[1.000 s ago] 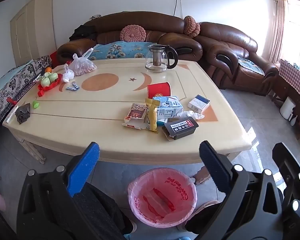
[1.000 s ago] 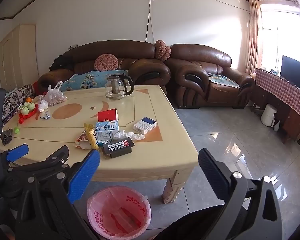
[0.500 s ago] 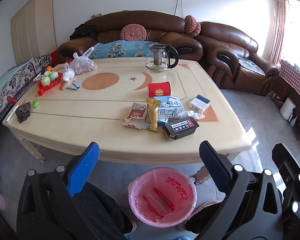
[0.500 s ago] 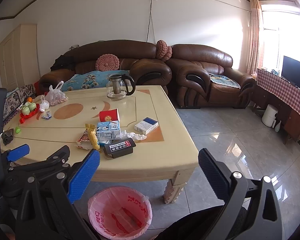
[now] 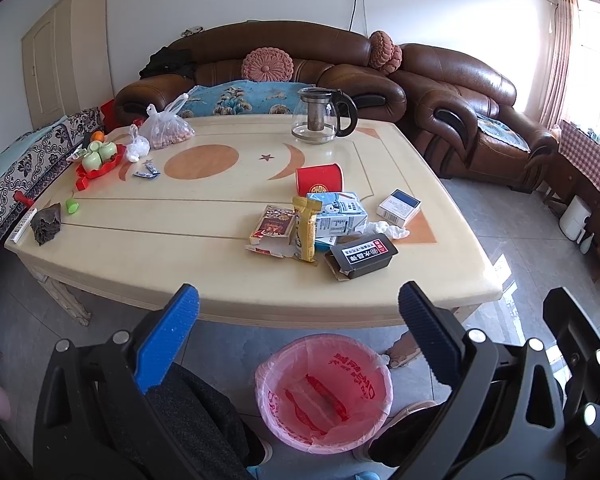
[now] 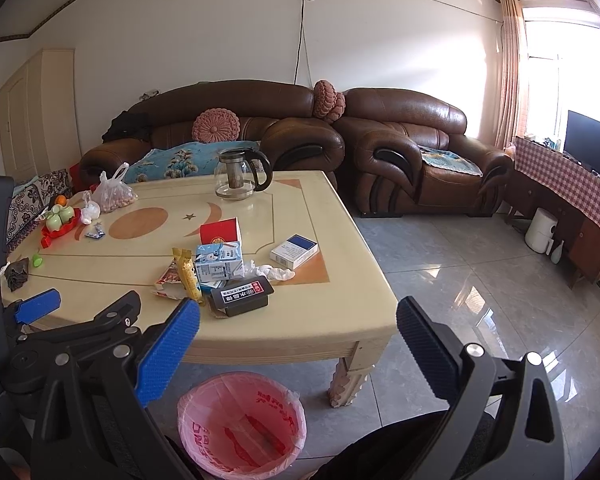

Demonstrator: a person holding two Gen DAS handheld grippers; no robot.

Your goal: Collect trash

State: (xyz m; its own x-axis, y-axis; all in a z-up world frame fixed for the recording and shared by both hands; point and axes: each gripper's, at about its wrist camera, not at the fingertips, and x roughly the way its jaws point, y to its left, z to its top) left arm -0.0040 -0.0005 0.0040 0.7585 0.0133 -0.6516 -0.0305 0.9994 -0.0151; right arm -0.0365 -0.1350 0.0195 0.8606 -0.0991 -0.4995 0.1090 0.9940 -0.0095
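A cluster of trash lies on the cream table [image 5: 160, 248]: a black box [image 5: 365, 256], a blue-white carton [image 5: 336, 216], a yellow wrapper [image 5: 306, 228], a red packet [image 5: 274, 226], a crumpled tissue [image 5: 390, 230], a red cup [image 5: 320, 178] and a blue-white pack [image 5: 398, 207]. A pink-lined bin [image 5: 324, 392] stands on the floor below the table's near edge. My left gripper [image 5: 296, 320] is open and empty, above the bin and short of the table. My right gripper [image 6: 298, 336] is open and empty, to the right of the left one; the black box [image 6: 242, 295] and bin [image 6: 242, 424] show there too.
A glass teapot [image 5: 320, 116], a bag of nuts [image 5: 168, 128], a red tray with green cups [image 5: 98, 158] and a dark cloth [image 5: 46, 222] sit on the table. Brown sofas [image 5: 460, 92] stand behind. Tiled floor [image 6: 480, 292] lies to the right.
Both grippers have drifted slightly toward the table; the view has shifted a little. The jaws stay open and nothing on the table has moved.
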